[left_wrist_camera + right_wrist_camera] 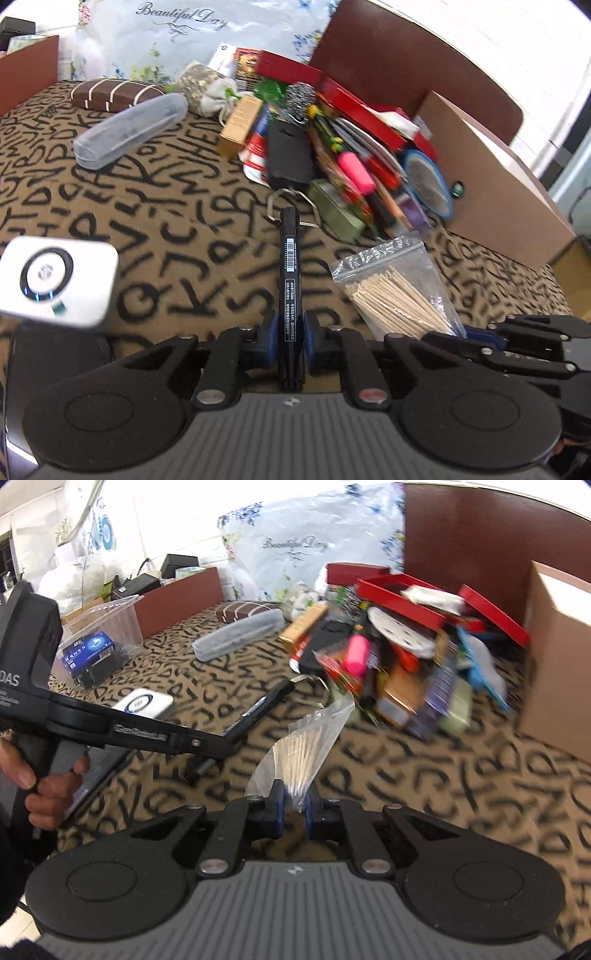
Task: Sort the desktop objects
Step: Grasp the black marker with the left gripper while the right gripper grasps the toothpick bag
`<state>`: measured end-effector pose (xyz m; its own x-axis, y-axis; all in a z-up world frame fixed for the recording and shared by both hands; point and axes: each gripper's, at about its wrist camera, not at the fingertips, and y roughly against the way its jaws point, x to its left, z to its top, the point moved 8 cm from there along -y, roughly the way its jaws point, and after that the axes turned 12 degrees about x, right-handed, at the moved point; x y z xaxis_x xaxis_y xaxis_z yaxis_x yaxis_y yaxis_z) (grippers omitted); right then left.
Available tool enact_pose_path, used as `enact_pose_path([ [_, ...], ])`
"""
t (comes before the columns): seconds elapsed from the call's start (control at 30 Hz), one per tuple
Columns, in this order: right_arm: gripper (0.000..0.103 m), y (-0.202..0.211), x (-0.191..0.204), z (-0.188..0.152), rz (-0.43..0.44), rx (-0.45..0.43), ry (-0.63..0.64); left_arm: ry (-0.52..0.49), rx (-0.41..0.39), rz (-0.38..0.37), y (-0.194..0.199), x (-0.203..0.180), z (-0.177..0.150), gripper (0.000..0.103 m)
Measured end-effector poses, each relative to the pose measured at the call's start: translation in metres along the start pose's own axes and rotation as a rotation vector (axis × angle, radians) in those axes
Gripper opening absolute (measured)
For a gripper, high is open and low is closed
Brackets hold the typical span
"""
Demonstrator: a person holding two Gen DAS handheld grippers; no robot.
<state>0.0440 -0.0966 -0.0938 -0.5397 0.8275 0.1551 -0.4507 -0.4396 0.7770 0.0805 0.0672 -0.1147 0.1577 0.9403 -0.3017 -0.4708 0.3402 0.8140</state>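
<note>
Both grippers loaded over the letter-print tabletop [155, 229].

The black marker [290, 280] is slim, with a white barcode label and small print, pointing forward toward the jumbled pile [332, 147]; its rear end is hidden between the pads. The clear zip bag of wooden sticks [303, 738] stands up from the right gripper [294, 805], its lower edge pinched out of sight. The pile is motion-blurred in the right wrist view, so most items are hard to name. The left gripper [290, 343] is clenched on the marker; the right gripper is clamped narrowly on the bag.
</note>
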Motion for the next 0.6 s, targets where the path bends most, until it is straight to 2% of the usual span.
enact_pose_path([
  [0.17, 0.012, 0.000, -0.008, -0.012, -0.002, 0.019, -0.046, -0.022, 0.010, 0.041, -0.005, -0.006, -0.002, 0.014],
  [0.23, 0.027, -0.003, -0.007, -0.011, -0.008, 0.021, -0.049, -0.034, 0.009, 0.049, -0.007, -0.009, 0.001, 0.018],
  [0.27, 0.048, -0.004, -0.007, -0.010, -0.020, 0.019, -0.046, -0.039, 0.008, 0.052, -0.009, -0.010, 0.003, 0.021],
  [0.3, 0.050, -0.005, -0.006, -0.008, -0.031, 0.016, -0.036, -0.044, 0.008, 0.056, -0.010, -0.011, 0.004, 0.027],
  [0.6, 0.050, -0.023, -0.001, 0.007, -0.047, 0.009, 0.012, -0.068, -0.005, 0.093, -0.021, -0.017, 0.015, 0.038],
])
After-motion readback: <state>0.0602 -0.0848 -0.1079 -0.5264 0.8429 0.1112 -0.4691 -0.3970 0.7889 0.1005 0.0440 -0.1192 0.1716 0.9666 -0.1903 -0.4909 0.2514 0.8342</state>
